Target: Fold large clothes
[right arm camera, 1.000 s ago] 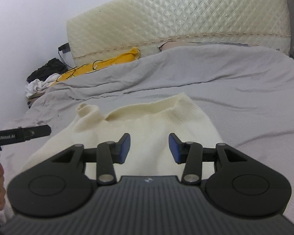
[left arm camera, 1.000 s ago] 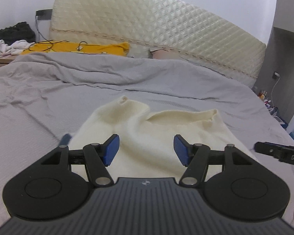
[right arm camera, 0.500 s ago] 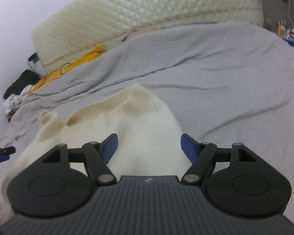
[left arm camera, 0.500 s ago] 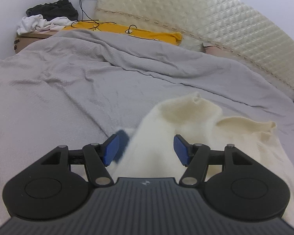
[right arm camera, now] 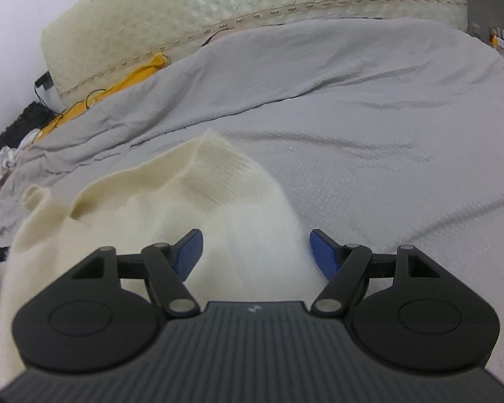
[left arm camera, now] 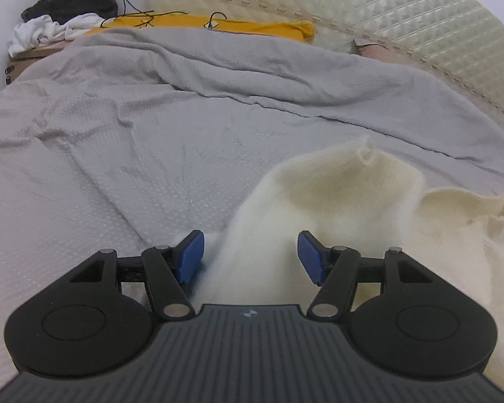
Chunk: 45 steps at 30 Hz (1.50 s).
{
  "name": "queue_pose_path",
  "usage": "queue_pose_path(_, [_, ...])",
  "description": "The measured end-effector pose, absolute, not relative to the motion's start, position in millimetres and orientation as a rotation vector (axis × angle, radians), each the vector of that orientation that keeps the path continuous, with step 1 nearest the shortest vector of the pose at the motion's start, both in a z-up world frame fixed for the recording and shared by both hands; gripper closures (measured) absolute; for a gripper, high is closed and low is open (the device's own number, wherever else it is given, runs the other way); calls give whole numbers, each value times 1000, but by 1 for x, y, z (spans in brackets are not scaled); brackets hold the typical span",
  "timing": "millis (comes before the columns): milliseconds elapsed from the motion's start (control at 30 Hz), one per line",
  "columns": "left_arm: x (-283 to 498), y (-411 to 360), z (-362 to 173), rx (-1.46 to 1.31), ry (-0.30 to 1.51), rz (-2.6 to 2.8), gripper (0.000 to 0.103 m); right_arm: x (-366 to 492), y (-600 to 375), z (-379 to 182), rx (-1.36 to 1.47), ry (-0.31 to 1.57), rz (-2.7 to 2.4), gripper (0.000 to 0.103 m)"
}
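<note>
Honestly, both sets of fingers are spread wide right now and neither has hold of anything. On the left gripper the blue fingers straddle the outer edge of the cream sweater: the left pad is over the grey bed cover, the right one over knit. The right gripper does the mirror image on the other side, one pad above the sweater, the other past its edge above the bed cover.

The sweater lies on the bed, well short of the quilted headboard, with its ribbed band at the far end and a little rumpled there.

For the step in hand, which I'd guess is grabbing both side edges to start a fold, I'd drop each gripper so the edge sits deep between the pads before closing. Knit this thick is floppy and stretchy, so a shallow pinch would probably slip or drag just the top layer. Can't really tell from these views whether the pads are touching the fabric or just above it, the near cloth is pretty blurry. Try to close both at matching spots so the fold line comes out straight, and avoid catching the bed cover with the outer pads.
</note>
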State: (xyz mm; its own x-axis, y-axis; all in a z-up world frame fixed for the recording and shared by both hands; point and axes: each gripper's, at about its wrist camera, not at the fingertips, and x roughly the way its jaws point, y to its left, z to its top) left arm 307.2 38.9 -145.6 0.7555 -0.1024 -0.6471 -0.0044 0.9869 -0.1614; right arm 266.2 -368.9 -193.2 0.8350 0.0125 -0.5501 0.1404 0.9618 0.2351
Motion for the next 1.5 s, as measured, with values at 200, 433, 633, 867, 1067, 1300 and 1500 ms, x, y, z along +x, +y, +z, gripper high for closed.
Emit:
queue_pose_path(200, [326, 39, -155, -183, 739, -85, 75, 290, -373, -209, 267, 616, -87, 43])
queue_pose_path(433, [295, 68, -115, -327, 572, -81, 91, 270, -368, -183, 223, 506, -99, 93])
queue_pose_path(633, [278, 88, -90, -384, 482, -66, 91, 245, -374, -154, 228, 402, -129, 94])
queue_pose_path(867, [310, 80, -127, -372, 597, -24, 91, 253, -388, -173, 236, 465, -191, 94])
queue_pose_path(1067, [326, 80, -153, -361, 670, -16, 91, 273, -398, -209, 273, 550, -209, 93])
queue_pose_path(1300, [310, 72, -143, -313, 657, -46, 74, 266, -382, -197, 199, 548, -224, 88])
queue_pose_path(1500, [259, 61, -122, -340, 621, -104, 52, 231, -368, -176, 195, 516, -238, 72])
